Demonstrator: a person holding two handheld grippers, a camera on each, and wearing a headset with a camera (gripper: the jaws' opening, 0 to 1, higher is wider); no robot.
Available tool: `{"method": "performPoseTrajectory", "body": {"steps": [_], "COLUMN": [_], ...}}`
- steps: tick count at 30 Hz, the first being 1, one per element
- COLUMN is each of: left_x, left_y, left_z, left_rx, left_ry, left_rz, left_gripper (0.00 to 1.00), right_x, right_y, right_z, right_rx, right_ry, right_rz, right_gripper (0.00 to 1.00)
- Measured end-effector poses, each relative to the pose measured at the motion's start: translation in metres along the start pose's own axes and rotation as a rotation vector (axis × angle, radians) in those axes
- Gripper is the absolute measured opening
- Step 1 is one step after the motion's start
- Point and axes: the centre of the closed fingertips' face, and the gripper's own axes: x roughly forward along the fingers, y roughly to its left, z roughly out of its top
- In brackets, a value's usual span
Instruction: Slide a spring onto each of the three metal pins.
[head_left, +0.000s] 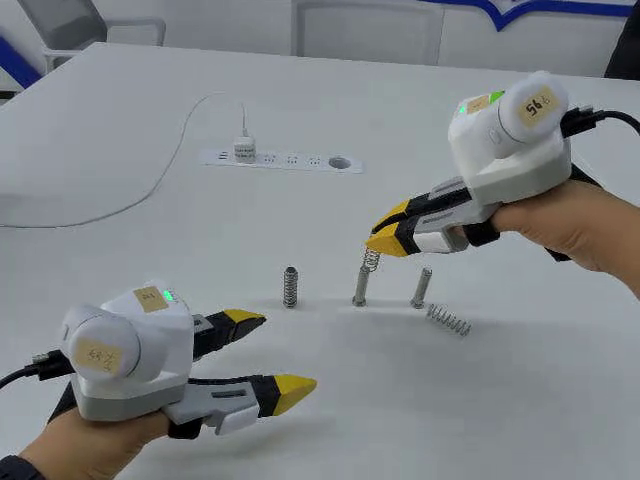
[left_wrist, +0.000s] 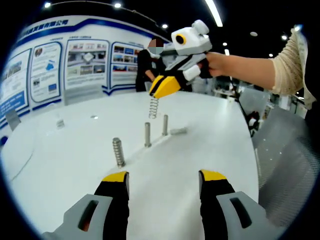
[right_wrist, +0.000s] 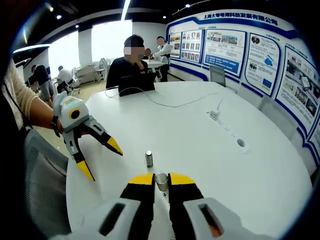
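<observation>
Left pin (head_left: 291, 271) wears a spring (head_left: 291, 290); second spring (head_left: 371, 259) hangs over middle pin (head_left: 360, 288); third spring (head_left: 448, 320) lies beside right pin (head_left: 421, 288).

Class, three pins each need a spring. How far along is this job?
Done: the first pin already wears a spring. In hand: the right gripper holds a second spring above the middle pin. Left: the third pin is bare, a loose spring beside it.

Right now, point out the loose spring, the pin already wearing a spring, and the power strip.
Loose spring (head_left: 449, 320), head view, middle coils.
Pin wearing a spring (head_left: 291, 287), head view, mid shaft.
Power strip (head_left: 300, 160), head view, top face.
</observation>
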Motion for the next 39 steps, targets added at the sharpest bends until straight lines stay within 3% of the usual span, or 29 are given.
{"method": "performPoseTrajectory", "body": {"steps": [39], "left_x": [-0.002], "left_y": [0.001], "left_z": [-0.005], "left_rx": [-0.014], "left_ry": [0.011], "left_rz": [0.008], "left_gripper": [0.56], "right_x": [0.026], "right_y": [-0.011], "right_z": [-0.019], "right_rx": [0.064], "right_ry": [0.051], "right_rz": [0.01], "right_gripper": [0.11]}}
